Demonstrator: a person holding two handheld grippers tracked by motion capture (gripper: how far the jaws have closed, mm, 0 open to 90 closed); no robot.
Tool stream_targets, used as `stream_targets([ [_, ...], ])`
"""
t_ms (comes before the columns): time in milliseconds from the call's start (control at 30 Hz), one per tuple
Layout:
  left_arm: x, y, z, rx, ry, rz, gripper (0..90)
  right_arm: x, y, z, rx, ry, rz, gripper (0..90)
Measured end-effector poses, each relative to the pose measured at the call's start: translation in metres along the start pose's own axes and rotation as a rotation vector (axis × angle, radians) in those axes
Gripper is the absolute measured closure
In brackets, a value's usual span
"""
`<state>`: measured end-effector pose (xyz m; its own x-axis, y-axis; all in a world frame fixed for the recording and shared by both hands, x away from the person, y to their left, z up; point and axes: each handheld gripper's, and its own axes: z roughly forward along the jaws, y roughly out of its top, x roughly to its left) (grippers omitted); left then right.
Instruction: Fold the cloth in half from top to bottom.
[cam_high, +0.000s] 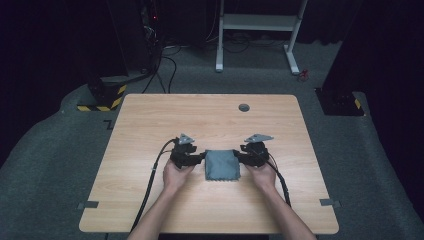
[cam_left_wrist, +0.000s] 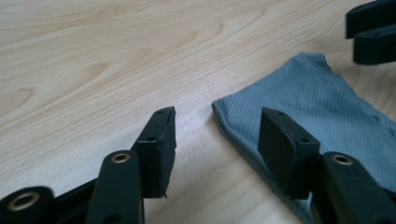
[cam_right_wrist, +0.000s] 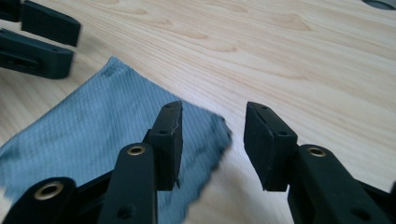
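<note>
Folded blue-grey cloth (cam_high: 222, 165) lies flat on the wooden table (cam_high: 150, 125), a little nearer the person's edge than the middle, its serrated edge toward the person

Left gripper (cam_high: 197, 159) sits at the cloth's left side, held in the left hand (cam_high: 176, 174); right gripper (cam_high: 241, 157) at the cloth's right side, held in the right hand (cam_high: 262, 173). Both point inward at the cloth from opposite sides, a grey three-cornered plate on top of each. Black cables trail from both back toward the table's near edge

Left gripper view: left gripper (cam_left_wrist: 217, 135) released, jaws standing apart with bare wood showing in the gap. A corner of the cloth (cam_left_wrist: 317, 102) lies just by the right-hand jaw, which stands over the cloth's edge; no pad presses on the fabric. The other gripper shows dark at the top right, beyond the cloth

Right gripper view: right gripper (cam_right_wrist: 212, 135) also released, jaws apart. The cloth (cam_right_wrist: 93, 126) lies under and beside the left-hand jaw, its ragged corner reaching into the gap, not pinched. The far gripper shows at the top left

Round grey grommet (cam_high: 244, 107) sits in the tabletop near the far edge, well apart from the cloth. A white desk frame (cam_high: 257, 30) stands on the grey floor beyond the table
</note>
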<state>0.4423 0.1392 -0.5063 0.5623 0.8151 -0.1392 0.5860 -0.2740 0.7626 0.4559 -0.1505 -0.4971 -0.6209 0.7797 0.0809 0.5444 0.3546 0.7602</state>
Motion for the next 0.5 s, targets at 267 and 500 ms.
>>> stream_targets([
  [267,0.006,-0.018,-0.031,-0.061,0.009,-0.034,41.3,-0.018,-0.028,-0.033,-0.035,-0.015,0.073,56.9],
  [500,0.011,-0.034,-0.052,-0.085,0.047,-0.043,39.7,-0.026,-0.043,-0.057,-0.075,-0.042,0.100,56.3],
])
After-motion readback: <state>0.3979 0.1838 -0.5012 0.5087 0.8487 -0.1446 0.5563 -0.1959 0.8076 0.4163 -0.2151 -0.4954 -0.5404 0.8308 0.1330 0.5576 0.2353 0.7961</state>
